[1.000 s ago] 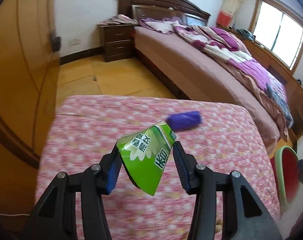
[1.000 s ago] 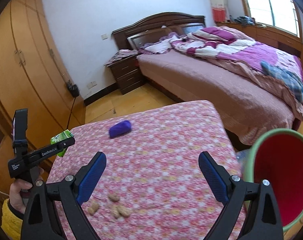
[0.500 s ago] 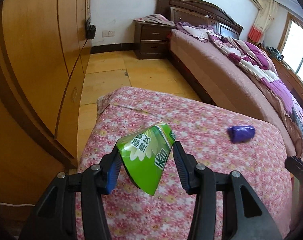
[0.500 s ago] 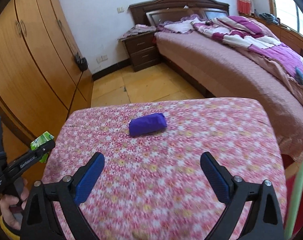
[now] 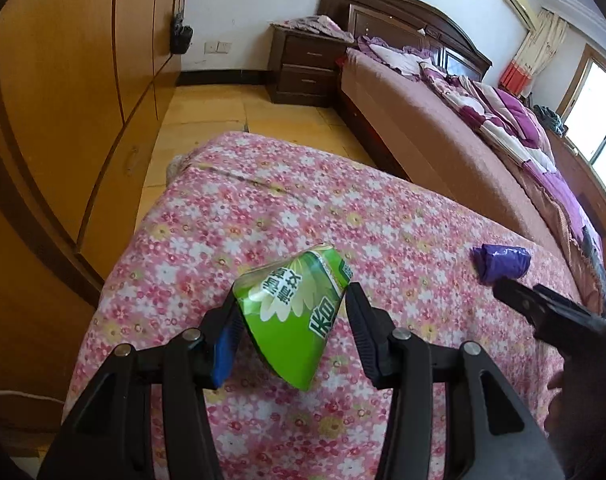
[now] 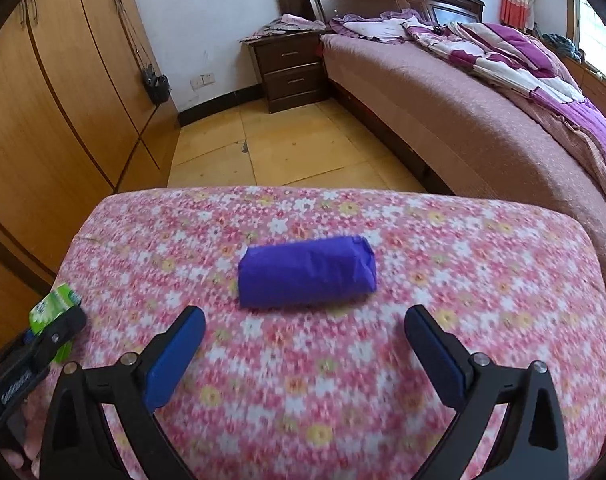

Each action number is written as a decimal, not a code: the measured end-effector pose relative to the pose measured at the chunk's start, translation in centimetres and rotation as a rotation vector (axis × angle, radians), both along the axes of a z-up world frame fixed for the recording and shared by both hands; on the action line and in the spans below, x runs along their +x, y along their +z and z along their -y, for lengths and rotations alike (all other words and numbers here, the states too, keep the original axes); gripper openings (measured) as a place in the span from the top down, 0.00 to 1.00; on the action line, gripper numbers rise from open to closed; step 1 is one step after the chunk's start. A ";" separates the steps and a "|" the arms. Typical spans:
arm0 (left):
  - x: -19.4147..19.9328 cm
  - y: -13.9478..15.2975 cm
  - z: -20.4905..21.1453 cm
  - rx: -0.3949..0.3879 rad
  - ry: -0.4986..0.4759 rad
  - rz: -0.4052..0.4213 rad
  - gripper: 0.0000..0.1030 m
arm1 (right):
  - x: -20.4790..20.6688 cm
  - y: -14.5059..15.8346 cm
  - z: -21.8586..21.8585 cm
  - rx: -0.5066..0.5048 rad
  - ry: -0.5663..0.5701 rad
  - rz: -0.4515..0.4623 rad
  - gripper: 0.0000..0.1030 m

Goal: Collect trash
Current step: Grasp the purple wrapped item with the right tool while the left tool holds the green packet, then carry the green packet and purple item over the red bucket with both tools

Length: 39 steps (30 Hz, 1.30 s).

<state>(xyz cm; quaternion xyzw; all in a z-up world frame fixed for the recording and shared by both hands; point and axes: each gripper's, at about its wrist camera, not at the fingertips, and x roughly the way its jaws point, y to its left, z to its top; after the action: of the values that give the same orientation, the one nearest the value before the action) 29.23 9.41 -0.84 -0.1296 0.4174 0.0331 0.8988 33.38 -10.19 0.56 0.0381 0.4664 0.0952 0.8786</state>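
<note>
My left gripper (image 5: 291,312) is shut on a crumpled green wrapper (image 5: 293,316) and holds it above the left part of the pink floral table (image 5: 231,224). A purple rolled packet (image 6: 307,274) lies on the table (image 6: 463,264) just ahead of my right gripper (image 6: 305,328), which is open and empty, its fingers wider than the packet. The packet also shows in the left wrist view (image 5: 501,262), with a right gripper finger (image 5: 543,312) near it. The left gripper and green wrapper (image 6: 53,312) show at the left edge of the right wrist view.
A wooden wardrobe (image 6: 51,92) stands left of the table. A large bed (image 6: 483,92) with purple bedding runs along the right. A dark nightstand (image 6: 291,68) stands at the back wall. Yellow floor (image 6: 287,152) lies beyond the table's far edge.
My right gripper has moved forward toward the purple packet, which now fills the space just ahead of its fingers; the red bin has left its view. My left gripper has swung left, still holding the wrapper.
</note>
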 end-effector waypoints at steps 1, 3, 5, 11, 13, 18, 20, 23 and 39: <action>-0.1 0.0 0.0 0.004 0.002 0.005 0.51 | 0.3 -0.2 0.0 -0.007 -0.009 0.001 0.01; -0.2 0.0 0.0 -0.004 -0.002 0.011 0.51 | 1.0 -0.5 -0.1 -0.026 -0.013 -0.005 0.01; 0.0 -0.2 0.0 -0.012 -0.004 0.004 0.51 | 1.7 -0.9 -0.5 -0.067 -0.010 -0.014 0.01; 0.1 -0.6 0.5 0.007 -0.017 0.003 0.51 | 2.8 -1.1 -0.9 -0.119 -0.013 -0.010 0.12; 0.1 -0.6 0.5 -0.001 -0.019 0.005 0.51 | 2.9 -1.1 -1.0 -0.142 -0.016 0.005 0.22; 0.1 -0.6 0.6 0.006 -0.029 0.010 0.51 | 2.0 -0.7 -1.2 -0.157 -0.002 0.013 0.36; 0.1 -0.5 0.8 0.007 -0.034 0.012 0.51 | 0.5 -0.3 -1.4 -0.150 0.006 0.014 0.36; -0.2 -0.2 1.0 -0.006 -0.049 0.023 0.51 | -1.4 0.6 -0.9 -0.133 0.011 0.029 0.37; -3.7 4.8 5.8 0.013 -0.198 0.136 0.51 | -13.5 7.9 5.6 0.012 -0.073 0.079 0.37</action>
<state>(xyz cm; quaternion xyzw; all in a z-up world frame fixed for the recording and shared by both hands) 25.53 3.60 3.96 -0.0837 0.3662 -0.0620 0.9247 19.84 -15.78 8.42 0.0567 0.4289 0.0674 0.8990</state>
